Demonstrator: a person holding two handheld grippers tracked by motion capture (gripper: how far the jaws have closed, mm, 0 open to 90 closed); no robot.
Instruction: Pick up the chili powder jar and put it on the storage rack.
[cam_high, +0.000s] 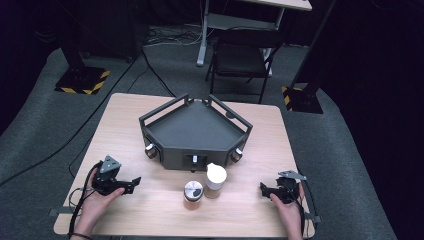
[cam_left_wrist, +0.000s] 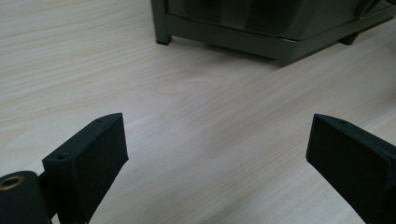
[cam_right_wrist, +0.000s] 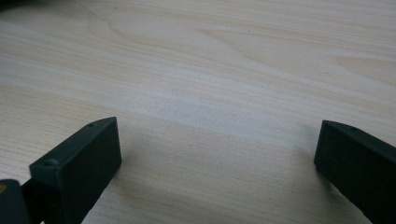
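A dark tray (cam_high: 195, 127) sits at the table's (cam_high: 150, 215) centre with nothing in it. Two jars stand at its 6 o'clock, just beside each other: one with a white lid (cam_high: 216, 181), one with a silver lid (cam_high: 193, 193). The left gripper (cam_high: 131, 184) at 8 o'clock and the right gripper (cam_high: 263, 188) at 4 o'clock both have jaws spread wide over bare wood, well apart from the jars.

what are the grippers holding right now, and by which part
Nothing is held. The left gripper and the right gripper are both open over bare wooden table, apart from the two small spice jars.
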